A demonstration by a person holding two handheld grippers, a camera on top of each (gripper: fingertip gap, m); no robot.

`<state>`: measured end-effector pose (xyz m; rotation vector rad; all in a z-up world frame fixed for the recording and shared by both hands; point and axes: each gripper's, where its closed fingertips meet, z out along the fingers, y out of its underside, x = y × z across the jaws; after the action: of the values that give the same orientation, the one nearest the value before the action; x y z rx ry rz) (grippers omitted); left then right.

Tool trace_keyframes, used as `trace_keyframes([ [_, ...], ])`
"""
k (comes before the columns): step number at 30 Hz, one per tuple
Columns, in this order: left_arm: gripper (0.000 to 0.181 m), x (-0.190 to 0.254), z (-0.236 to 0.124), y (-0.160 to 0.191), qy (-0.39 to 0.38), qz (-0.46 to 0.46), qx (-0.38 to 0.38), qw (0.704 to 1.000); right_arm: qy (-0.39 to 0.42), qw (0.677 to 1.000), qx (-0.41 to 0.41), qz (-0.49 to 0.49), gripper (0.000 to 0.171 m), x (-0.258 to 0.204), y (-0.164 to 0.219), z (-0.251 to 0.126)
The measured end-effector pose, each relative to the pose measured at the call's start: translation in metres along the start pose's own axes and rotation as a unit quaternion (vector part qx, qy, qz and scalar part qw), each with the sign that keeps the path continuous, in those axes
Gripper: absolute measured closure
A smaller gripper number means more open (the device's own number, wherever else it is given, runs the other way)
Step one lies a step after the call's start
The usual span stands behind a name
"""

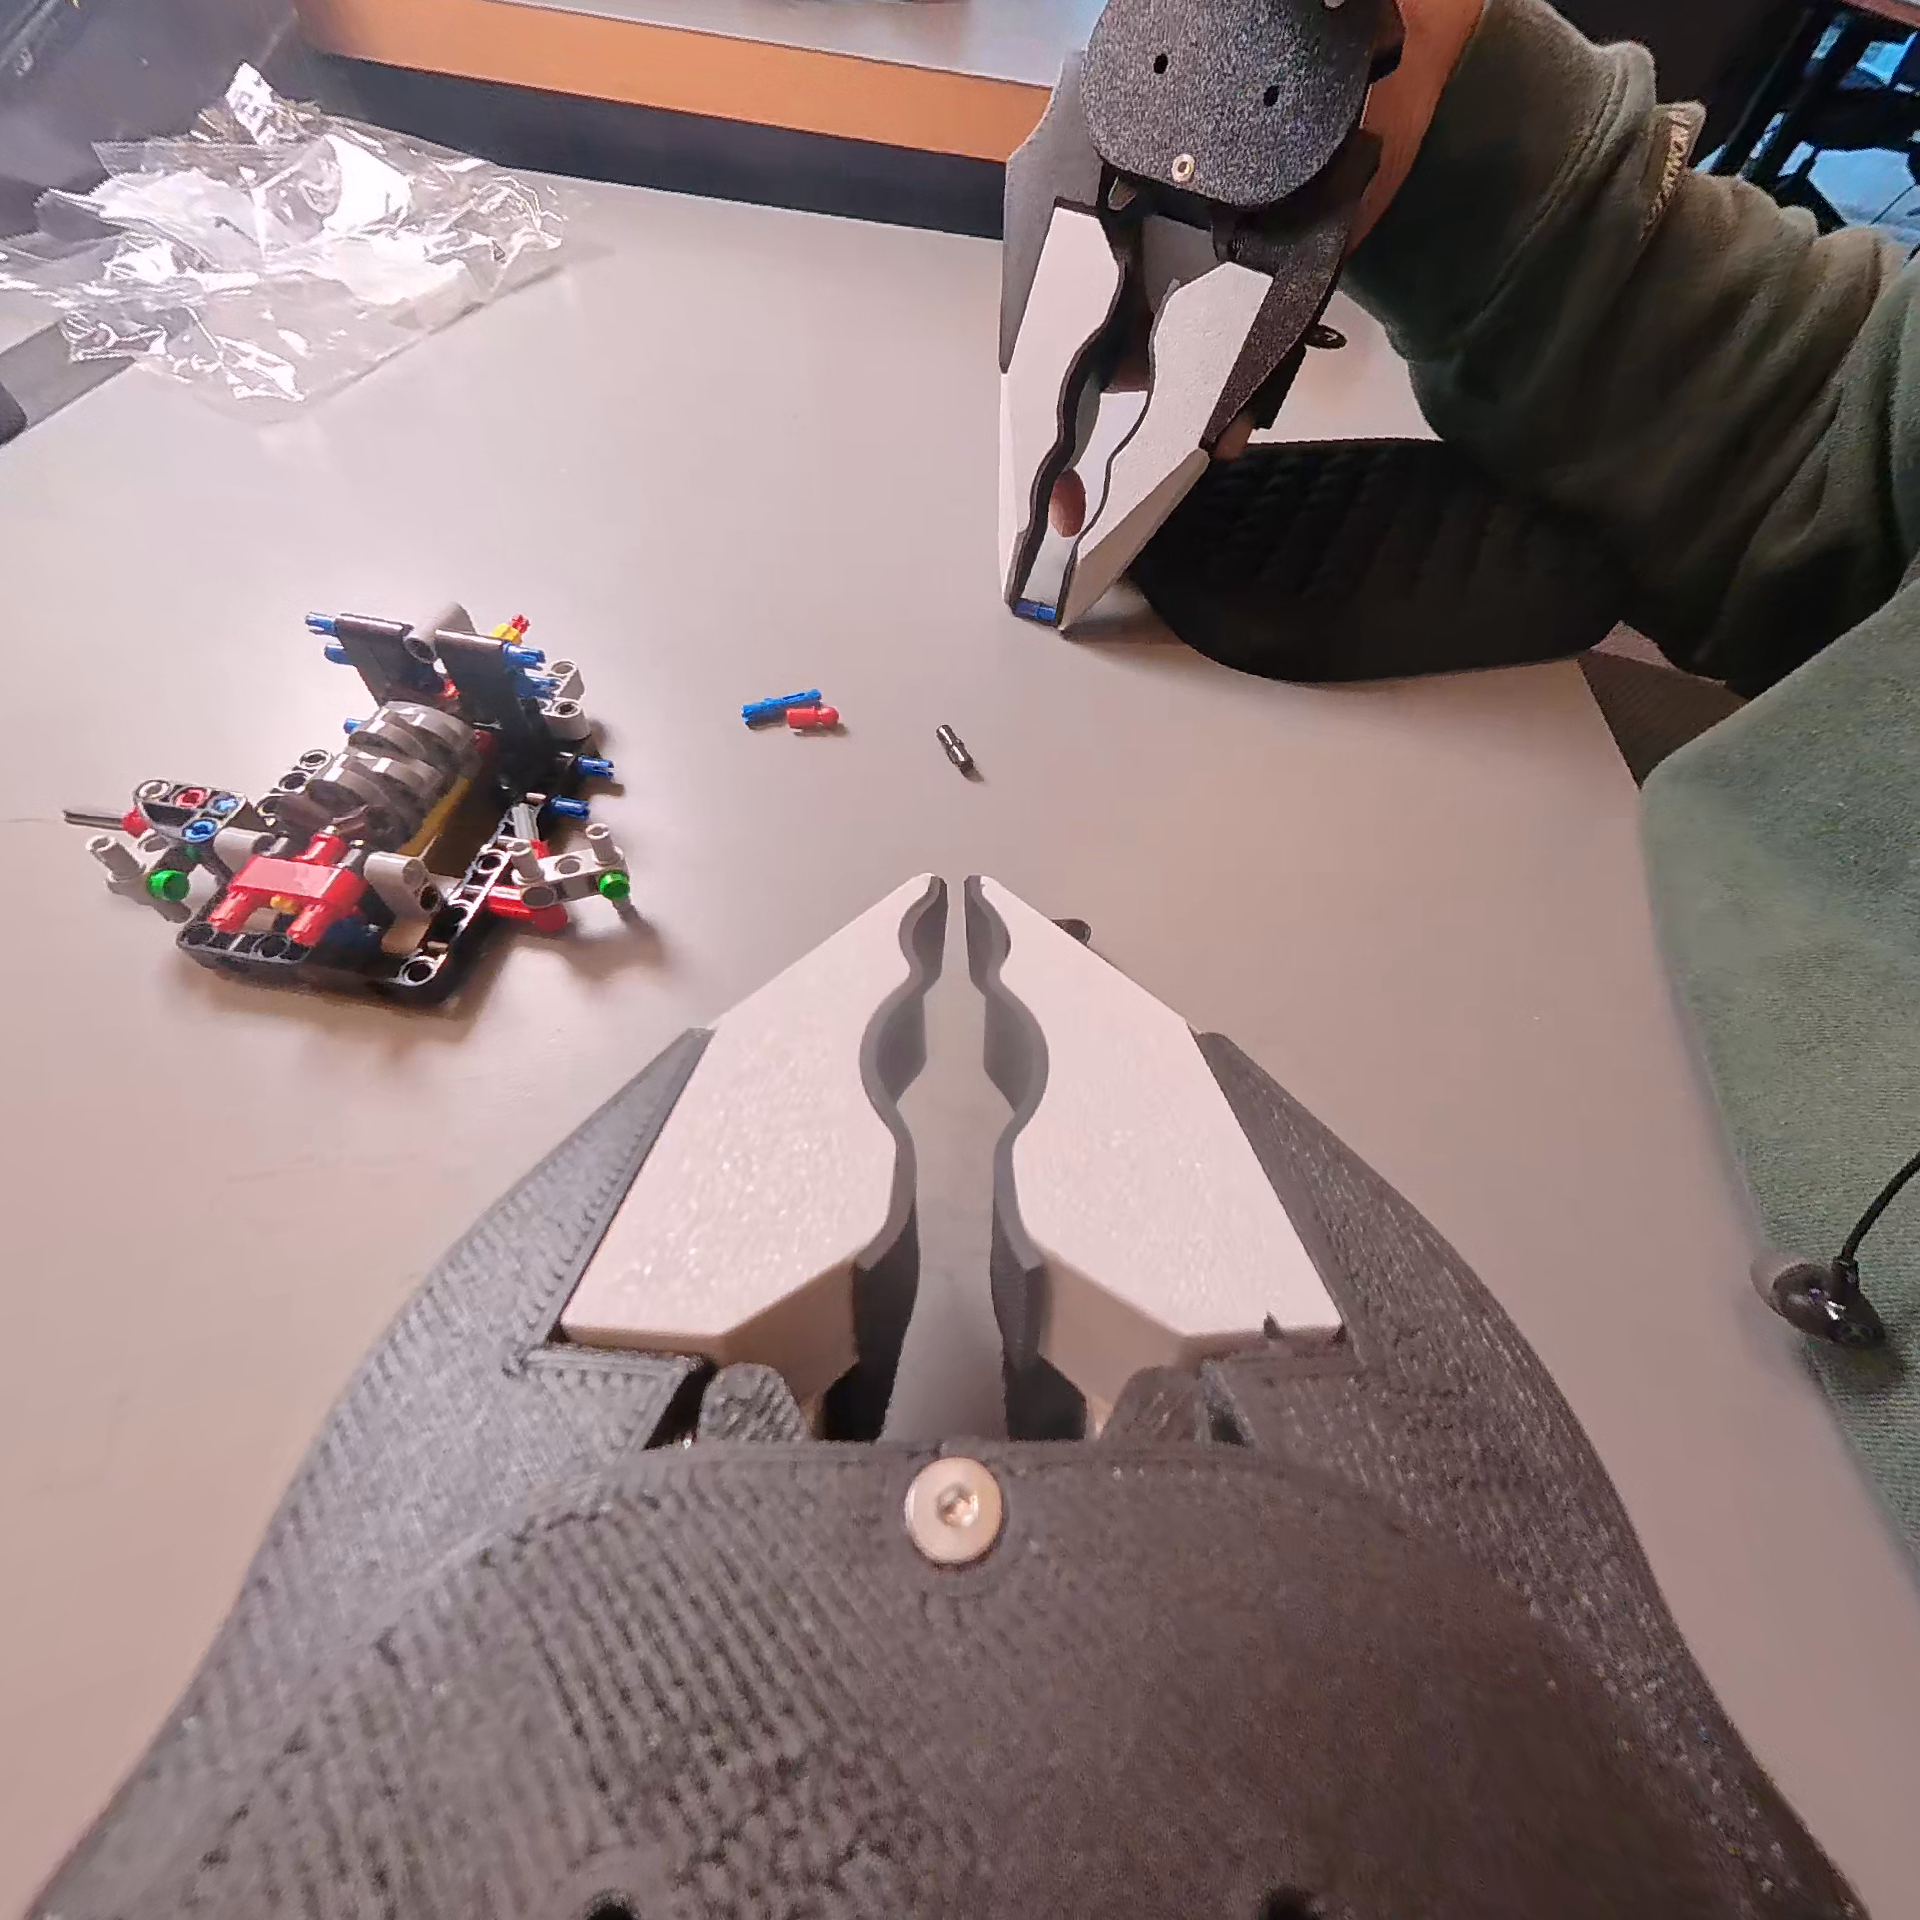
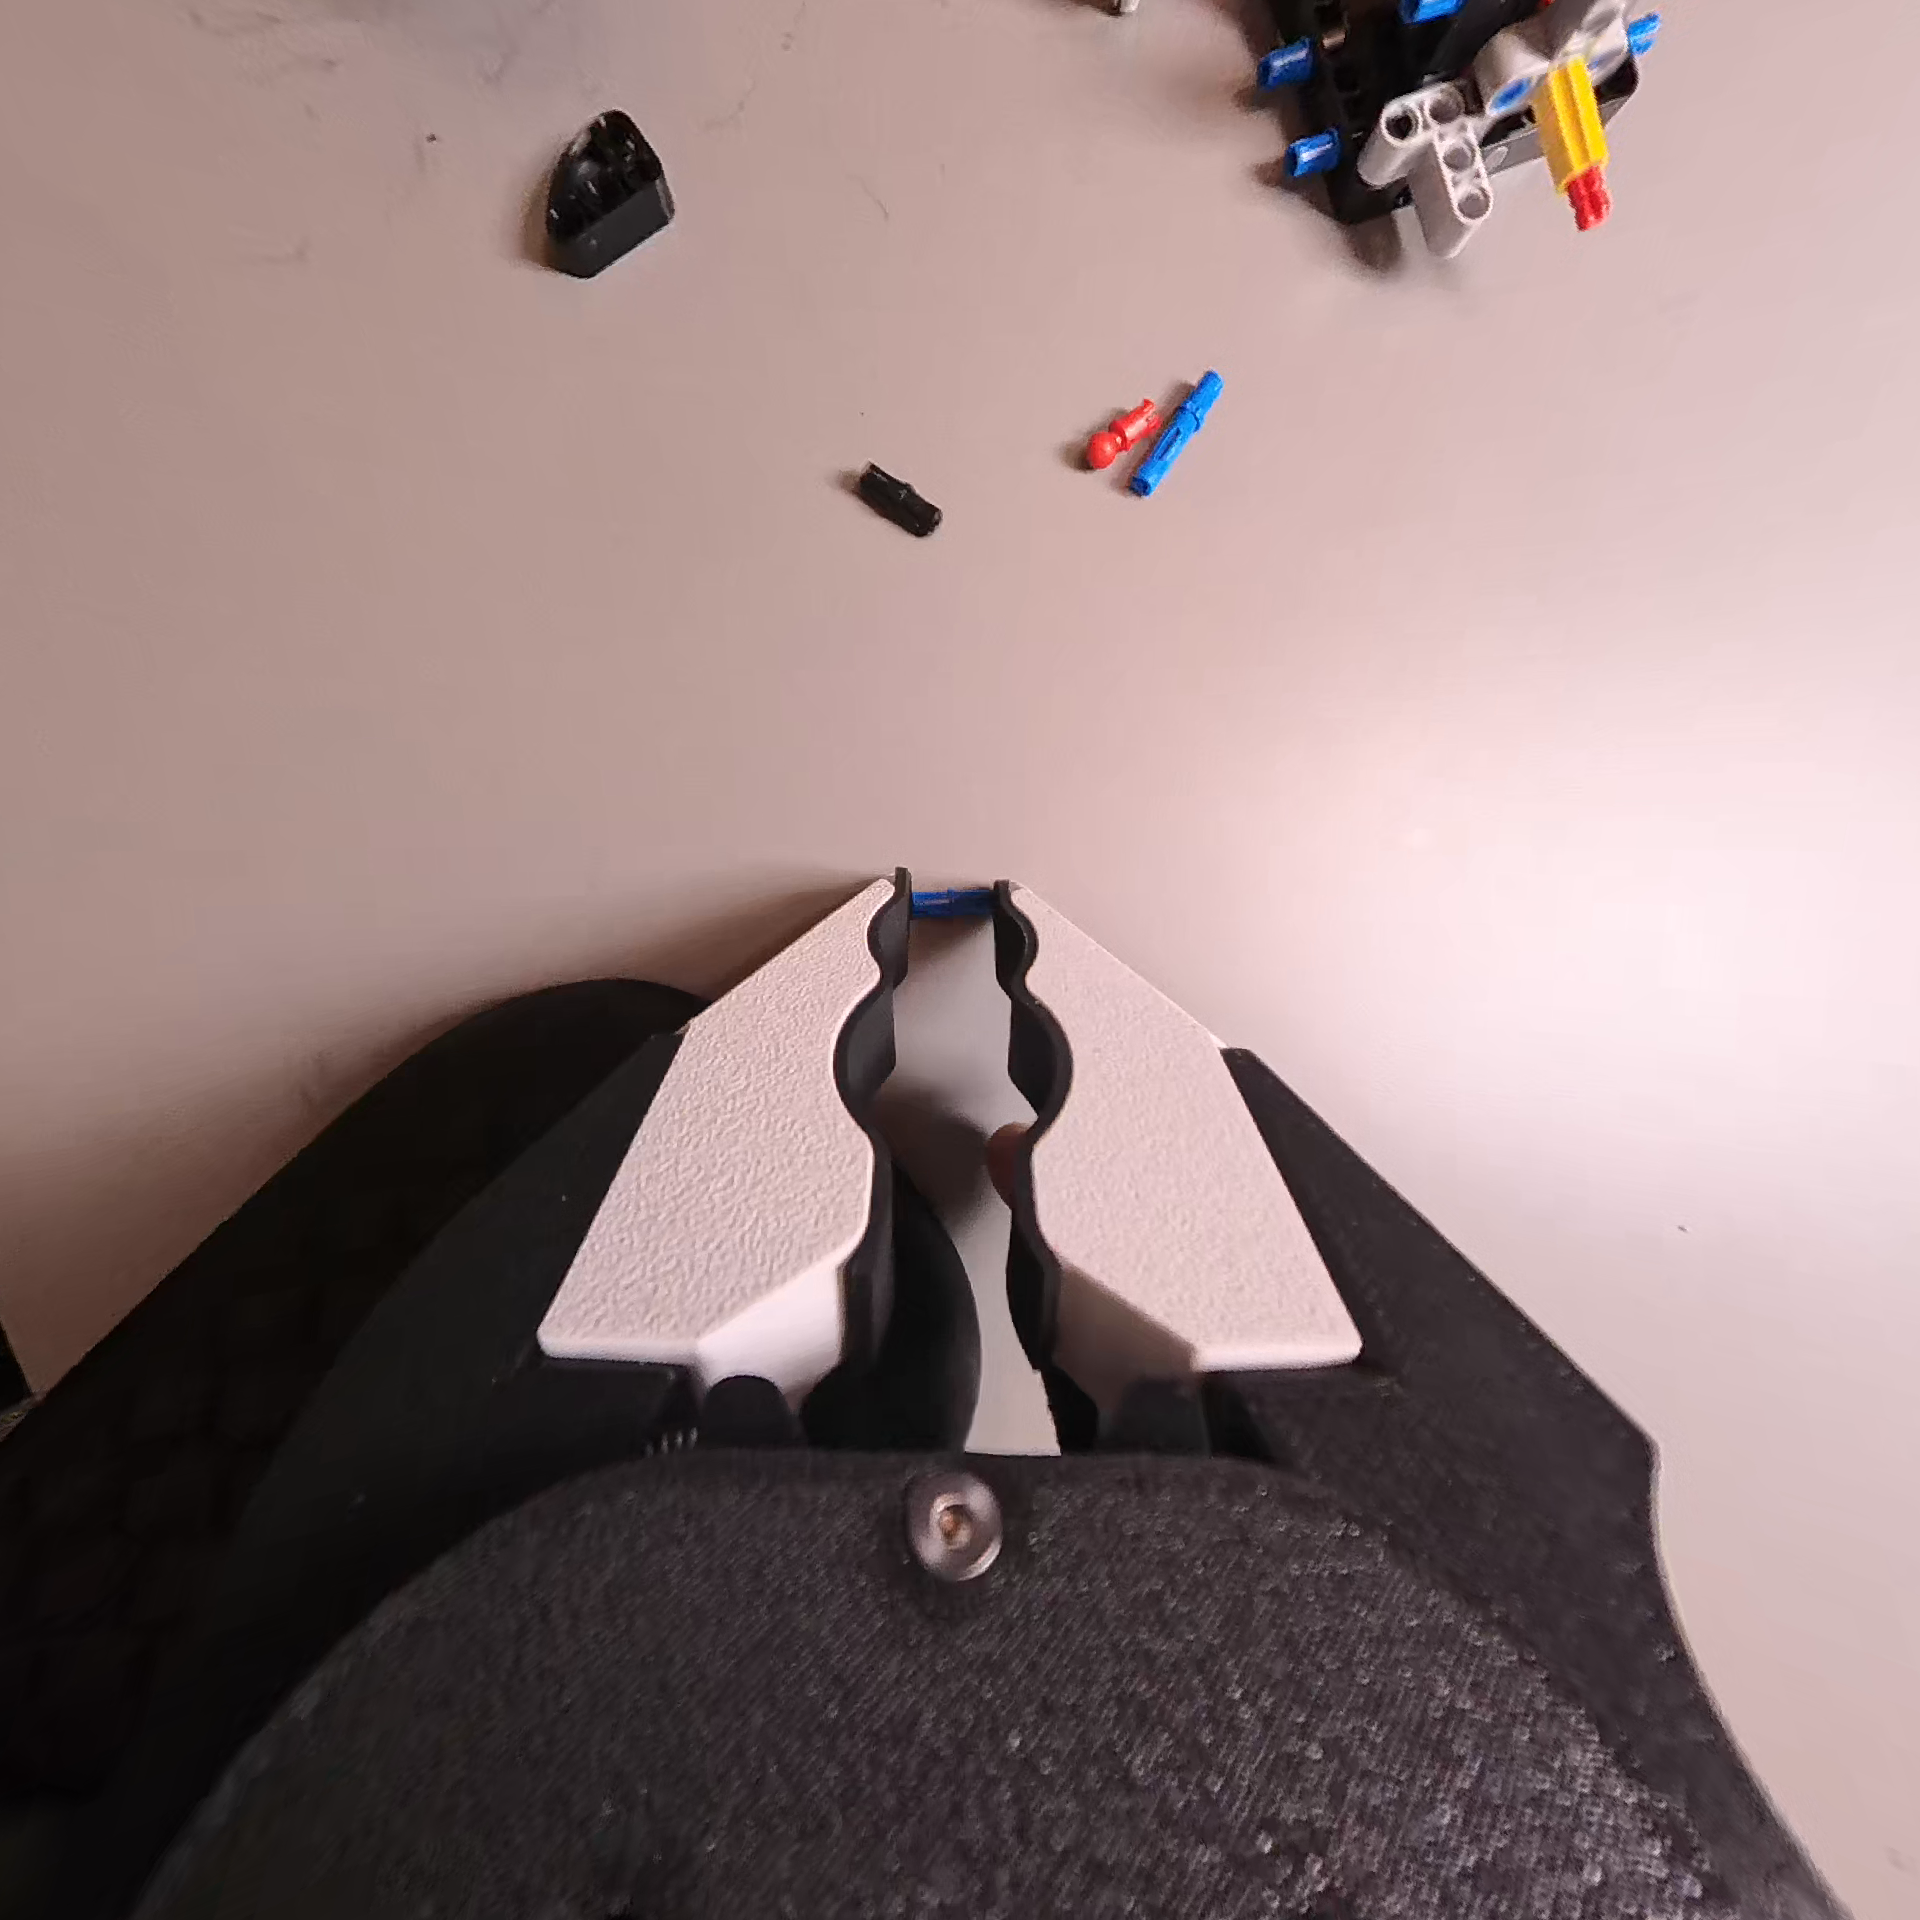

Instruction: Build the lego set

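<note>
Lego chassis (image 1: 384, 810), part-built in black, grey, red and blue, sits on the grey bench (image 1: 1195, 935) left of centre in the left wrist view. Left claw (image 1: 957, 885) hovers over bare bench, its tips nearly together with a thin slit between them and nothing held. Ahead of it lie a loose blue pin (image 1: 779, 705) touching a red pin (image 1: 812, 717), and a black pin (image 1: 958, 750) a little apart to the right. Right claw (image 1: 1039, 611) stands tip-down on the bench farther off, a green sleeve (image 1: 1538, 343) behind it. Crumpled clear bags (image 1: 270, 239) lie at far left.

Right wrist view: right claw (image 2: 951, 900) is clamped on a small blue pin (image 2: 951, 900), held crosswise between the tips, low over the bench. Beyond lie the black pin (image 2: 900, 501), the red pin (image 2: 1120, 434) beside the loose blue pin (image 2: 1176, 434), and a black curved piece (image 2: 608, 197) farther left. Chassis corner (image 2: 1455, 114) shows at top right
</note>
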<state>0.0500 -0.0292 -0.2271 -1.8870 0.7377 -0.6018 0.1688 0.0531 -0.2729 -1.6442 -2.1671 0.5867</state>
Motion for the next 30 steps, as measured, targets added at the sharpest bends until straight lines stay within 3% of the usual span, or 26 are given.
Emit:
trace_keyframes([
  [2,0.18,0.003,0.0,-0.001,0.002,0.008,0.003,1.0,-0.027,0.998,0.058,-0.008,0.158,-0.01,-0.021,-0.002],
  [4,0.175,0.01,0.0,-0.007,0.01,0.026,0.017,0.999,-0.081,0.982,0.173,-0.008,0.158,-0.029,-0.062,-0.011],
  [6,0.168,0.017,-0.002,-0.018,0.008,0.061,0.044,0.997,-0.161,0.945,0.283,0.022,0.158,-0.05,-0.103,-0.026],
  [8,0.164,0.021,-0.007,-0.033,-0.017,0.112,0.078,0.991,-0.235,0.907,0.337,0.093,0.158,-0.06,-0.131,-0.032],
  [12,0.162,0.028,-0.02,-0.055,-0.072,0.216,0.124,0.966,-0.363,0.816,0.371,0.253,0.159,-0.062,-0.162,-0.028],
  [15,0.165,0.032,-0.023,-0.058,-0.085,0.244,0.128,0.957,-0.422,0.761,0.381,0.313,0.159,-0.063,-0.175,-0.028],
  [21,0.179,0.029,-0.026,-0.062,-0.095,0.238,0.135,0.957,-0.454,0.728,0.388,0.335,0.159,-0.067,-0.183,-0.03],
  [25,0.179,0.024,-0.023,-0.058,-0.084,0.205,0.119,0.968,-0.427,0.74,0.397,0.335,0.154,-0.057,-0.18,-0.027],
  [27,0.179,0.021,-0.022,-0.054,-0.067,0.17,0.105,0.978,-0.362,0.793,0.407,0.274,0.147,-0.05,-0.175,-0.029],
  [30,0.179,0.018,-0.019,-0.047,-0.04,0.126,0.088,0.987,-0.219,0.884,0.399,0.111,0.151,-0.053,-0.167,-0.028],
])
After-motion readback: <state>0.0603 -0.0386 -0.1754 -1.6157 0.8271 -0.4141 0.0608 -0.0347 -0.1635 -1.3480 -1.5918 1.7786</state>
